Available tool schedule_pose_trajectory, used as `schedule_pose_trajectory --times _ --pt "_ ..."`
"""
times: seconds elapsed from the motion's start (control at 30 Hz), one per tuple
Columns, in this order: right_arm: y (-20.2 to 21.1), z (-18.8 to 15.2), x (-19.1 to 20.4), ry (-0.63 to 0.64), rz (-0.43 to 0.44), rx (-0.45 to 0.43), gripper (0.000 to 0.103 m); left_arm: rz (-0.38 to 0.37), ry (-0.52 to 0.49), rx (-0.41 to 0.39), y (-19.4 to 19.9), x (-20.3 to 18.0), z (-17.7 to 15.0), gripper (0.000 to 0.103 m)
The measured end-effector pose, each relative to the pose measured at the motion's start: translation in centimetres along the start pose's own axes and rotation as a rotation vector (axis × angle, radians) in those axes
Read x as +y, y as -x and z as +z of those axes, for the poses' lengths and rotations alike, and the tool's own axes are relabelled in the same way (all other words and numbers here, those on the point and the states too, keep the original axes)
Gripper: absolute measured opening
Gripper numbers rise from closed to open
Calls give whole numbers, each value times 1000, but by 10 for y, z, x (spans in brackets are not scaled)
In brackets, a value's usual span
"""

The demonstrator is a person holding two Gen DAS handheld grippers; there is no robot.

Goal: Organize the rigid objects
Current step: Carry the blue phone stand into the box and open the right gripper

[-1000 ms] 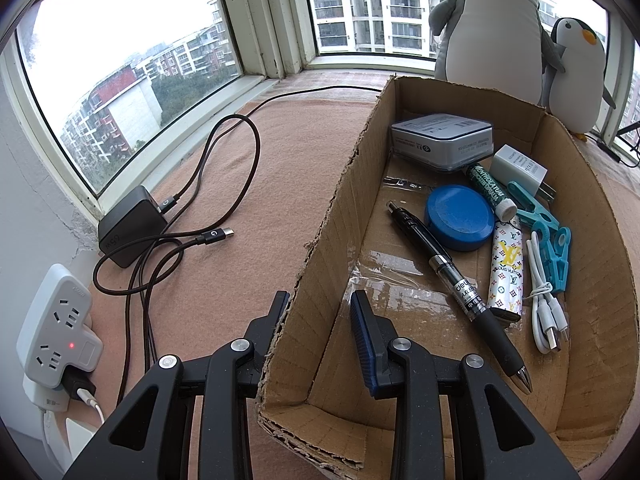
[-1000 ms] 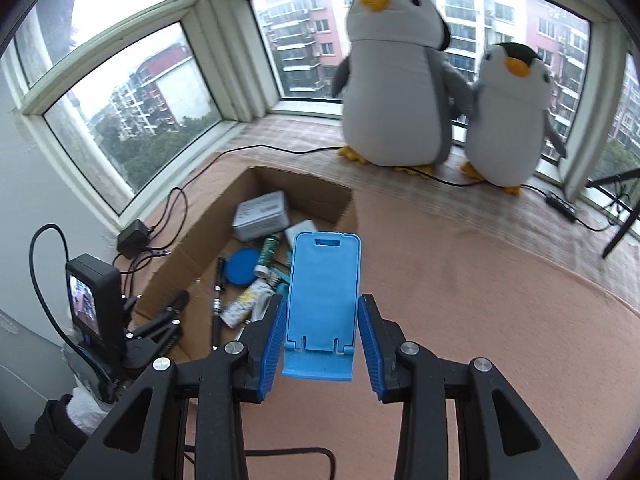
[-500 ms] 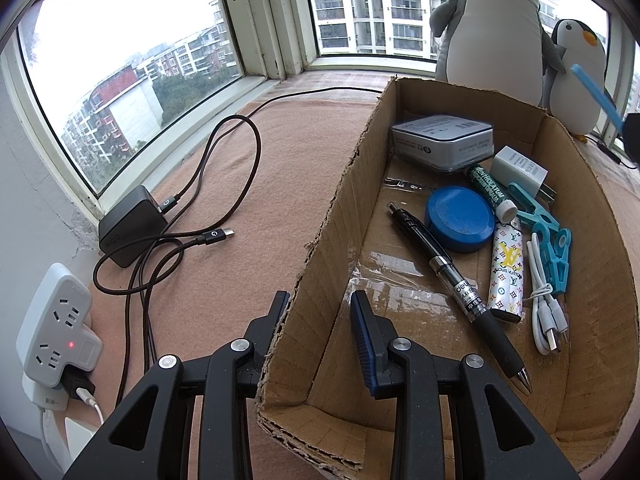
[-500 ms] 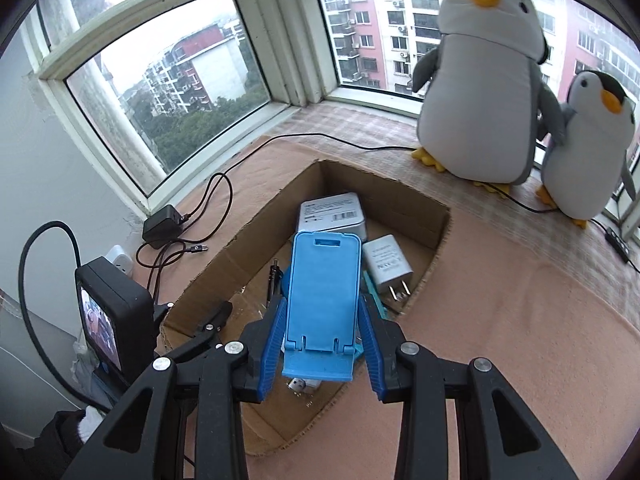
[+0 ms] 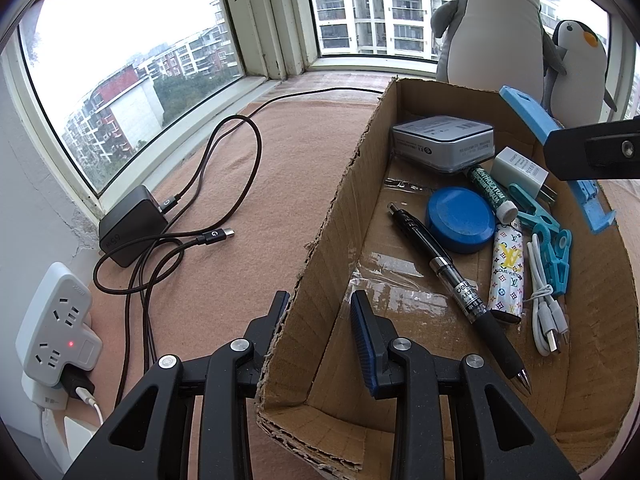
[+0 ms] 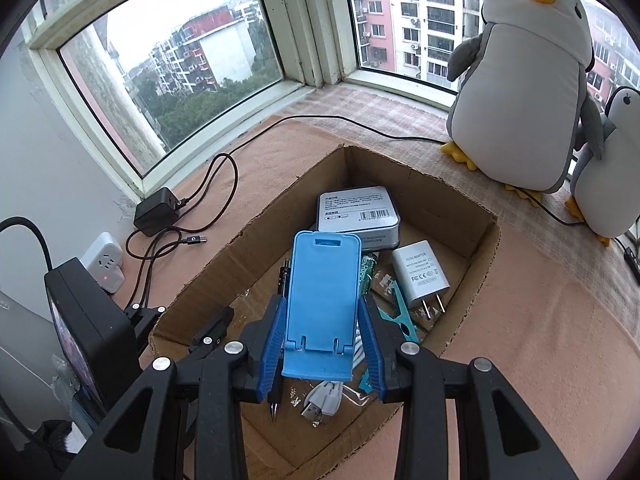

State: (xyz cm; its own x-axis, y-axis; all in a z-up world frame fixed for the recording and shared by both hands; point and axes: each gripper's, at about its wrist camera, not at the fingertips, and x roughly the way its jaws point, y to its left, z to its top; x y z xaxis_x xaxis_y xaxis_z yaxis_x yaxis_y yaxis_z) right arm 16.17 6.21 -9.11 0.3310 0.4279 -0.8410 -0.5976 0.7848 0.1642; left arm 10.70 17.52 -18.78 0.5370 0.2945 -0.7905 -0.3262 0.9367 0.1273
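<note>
1. While the right gripper (image 6: pixel 323 336) clamps the flat blue plastic phone stand (image 6: pixel 323 300) by its side edges, the stand hangs above the open brown cardboard box (image 6: pixel 460 204), over the black pen (image 5: pixel 452 276) inside it.
2. Lowering it towards bare box floor, clear of the white wall charger (image 6: pixel 420 276), looks wisest; release only once it is low.
3. The left gripper (image 5: pixel 320 312) pinches the box's near side wall, its jaws narrowed on the cardboard; keeping that hold should steady the box.
</note>
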Motion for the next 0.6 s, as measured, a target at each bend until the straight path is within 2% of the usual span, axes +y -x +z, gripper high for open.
schedule_pose_trajectory --times 0.43,0.5,0.6 --pt "-10 1 -1 6 -19 13 35 0 0 0 0 0 0 33" --pt "-11 1 -2 6 -27 14 40 -1 0 0 0 0 0 33" --pt "-11 1 -4 0 -29 12 42 0 1 -1 0 0 0 33"
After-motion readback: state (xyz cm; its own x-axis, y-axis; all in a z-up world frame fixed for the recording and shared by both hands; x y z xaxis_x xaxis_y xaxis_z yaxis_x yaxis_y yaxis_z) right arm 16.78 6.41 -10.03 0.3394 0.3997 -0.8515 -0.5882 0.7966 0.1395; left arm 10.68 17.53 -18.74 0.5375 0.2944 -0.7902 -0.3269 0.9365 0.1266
